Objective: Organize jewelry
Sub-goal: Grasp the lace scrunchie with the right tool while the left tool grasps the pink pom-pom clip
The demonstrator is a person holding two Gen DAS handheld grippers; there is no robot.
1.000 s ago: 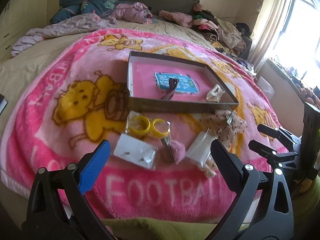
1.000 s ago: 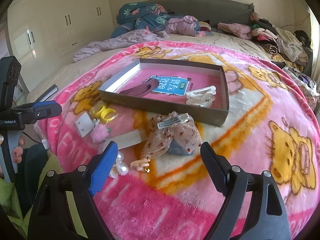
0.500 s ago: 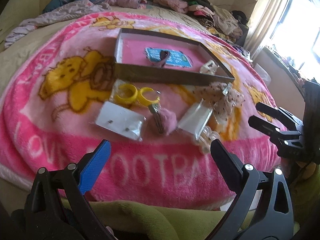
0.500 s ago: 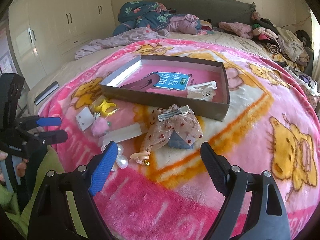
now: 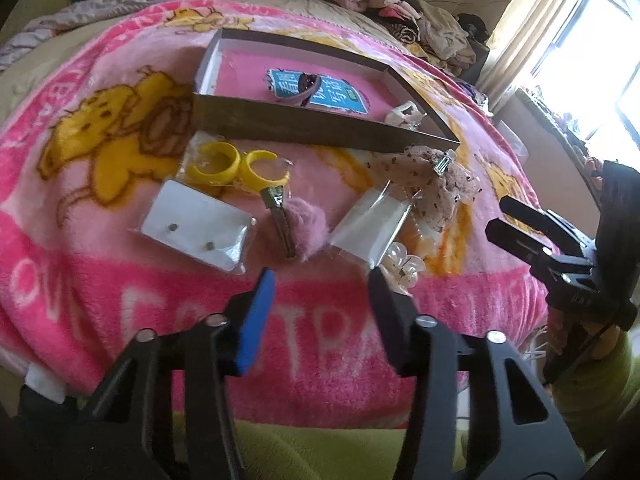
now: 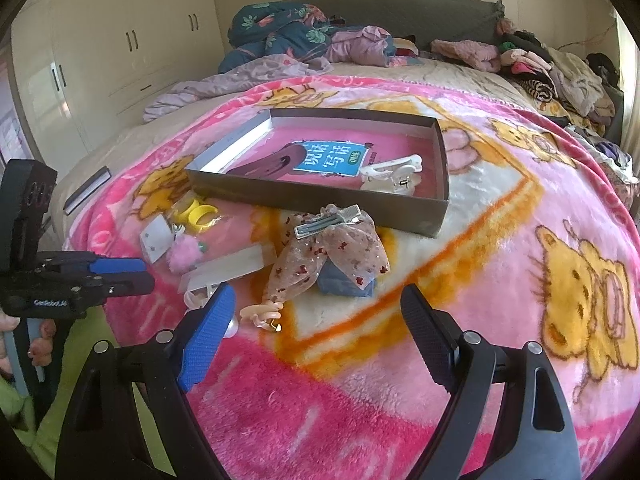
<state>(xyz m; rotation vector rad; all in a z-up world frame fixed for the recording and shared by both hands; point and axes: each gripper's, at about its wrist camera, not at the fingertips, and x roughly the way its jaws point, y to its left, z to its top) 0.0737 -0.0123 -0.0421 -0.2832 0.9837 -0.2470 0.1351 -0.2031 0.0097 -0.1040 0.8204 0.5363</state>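
A shallow brown box (image 5: pixel 304 126) (image 6: pixel 320 200) lies on the pink blanket and holds a blue card (image 5: pixel 320 92), a dark hair clip and a white claw clip (image 6: pixel 390 174). In front of it lie yellow rings (image 5: pixel 218 164), a white earring card (image 5: pixel 196 226), a pink pom-pom clip (image 5: pixel 306 224), a clear packet (image 5: pixel 368 224), a floral bow clip (image 6: pixel 332 248) and a pearl clip (image 5: pixel 404 268). My left gripper (image 5: pixel 320 284) hovers just short of the pom-pom clip, its jaws closing with nothing between them. My right gripper (image 6: pixel 316 296) stands open near the bow clip.
Piles of clothes (image 6: pixel 304 36) cover the head of the bed and its right side (image 6: pixel 560 68). White wardrobes (image 6: pixel 100 52) stand to the left and a bright window (image 5: pixel 592 40) to the right. A person's green sleeve (image 5: pixel 600 380) shows at the bed's near edge.
My left gripper has dipped toward the loose items near the blanket's front edge, and its jaws have narrowed a lot. The right gripper has stayed put and open.
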